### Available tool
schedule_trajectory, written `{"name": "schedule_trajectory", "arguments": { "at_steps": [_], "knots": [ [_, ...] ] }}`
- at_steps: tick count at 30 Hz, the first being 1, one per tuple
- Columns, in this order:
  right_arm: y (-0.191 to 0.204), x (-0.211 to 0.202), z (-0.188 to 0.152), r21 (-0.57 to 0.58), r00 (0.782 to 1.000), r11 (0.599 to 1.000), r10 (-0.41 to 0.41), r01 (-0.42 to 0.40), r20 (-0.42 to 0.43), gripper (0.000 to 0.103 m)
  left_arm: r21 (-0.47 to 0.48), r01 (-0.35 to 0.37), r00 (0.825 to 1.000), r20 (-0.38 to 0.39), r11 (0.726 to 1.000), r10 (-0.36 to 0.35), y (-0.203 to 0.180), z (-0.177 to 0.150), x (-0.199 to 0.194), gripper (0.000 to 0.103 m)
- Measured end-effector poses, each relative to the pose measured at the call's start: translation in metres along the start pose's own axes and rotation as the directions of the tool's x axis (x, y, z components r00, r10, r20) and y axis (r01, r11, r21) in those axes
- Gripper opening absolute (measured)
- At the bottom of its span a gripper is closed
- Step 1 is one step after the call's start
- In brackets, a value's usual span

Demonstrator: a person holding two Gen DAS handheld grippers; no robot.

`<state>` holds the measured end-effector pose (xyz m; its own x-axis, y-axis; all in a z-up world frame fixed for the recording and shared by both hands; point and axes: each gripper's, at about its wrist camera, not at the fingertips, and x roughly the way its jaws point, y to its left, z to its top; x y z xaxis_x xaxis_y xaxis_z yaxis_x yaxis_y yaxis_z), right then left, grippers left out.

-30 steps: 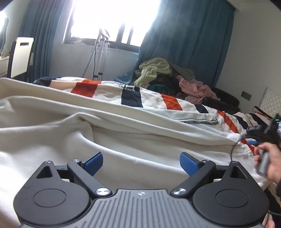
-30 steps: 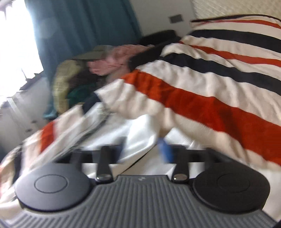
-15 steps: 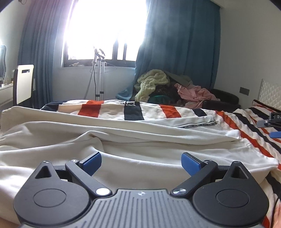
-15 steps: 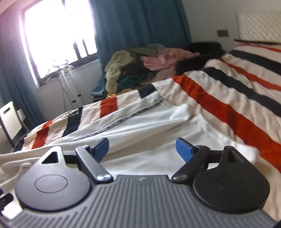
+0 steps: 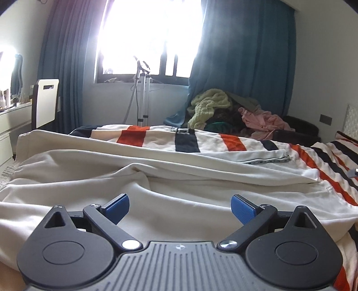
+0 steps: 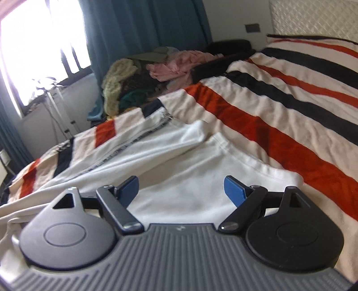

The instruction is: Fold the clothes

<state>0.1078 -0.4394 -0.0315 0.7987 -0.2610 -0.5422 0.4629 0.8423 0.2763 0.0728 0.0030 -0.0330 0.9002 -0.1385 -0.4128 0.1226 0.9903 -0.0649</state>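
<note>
Left gripper (image 5: 180, 207): jaws wide apart, holding nothing.
Right gripper (image 6: 181, 188): jaws wide apart, holding nothing.
Cream garment (image 5: 156, 179): spread on the striped bedspread (image 6: 279, 107), beneath both grippers.

Home bedroom. Evidence: bed (image 5: 331, 161) under a red, navy and cream striped blanket (image 6: 279, 107); quilted headboard (image 6: 313, 18); teal curtains (image 5: 246, 56) beside a bright window (image 5: 152, 33); heaped loose clothes (image 5: 223, 109) in the corner; white chair (image 5: 45, 100) at a desk (image 5: 13, 116).
</note>
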Motion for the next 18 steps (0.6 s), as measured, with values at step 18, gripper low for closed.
{"name": "schedule_trajectory", "arguments": {
  "at_steps": [18],
  "knots": [
    [-0.131,0.049,-0.048,0.747,0.975,0.639,-0.023,0.185,-0.222,0.086,-0.237,-0.141,0.984,-0.142,0.961,0.109,0.084,0.029,0.001,0.099]
  ]
}}
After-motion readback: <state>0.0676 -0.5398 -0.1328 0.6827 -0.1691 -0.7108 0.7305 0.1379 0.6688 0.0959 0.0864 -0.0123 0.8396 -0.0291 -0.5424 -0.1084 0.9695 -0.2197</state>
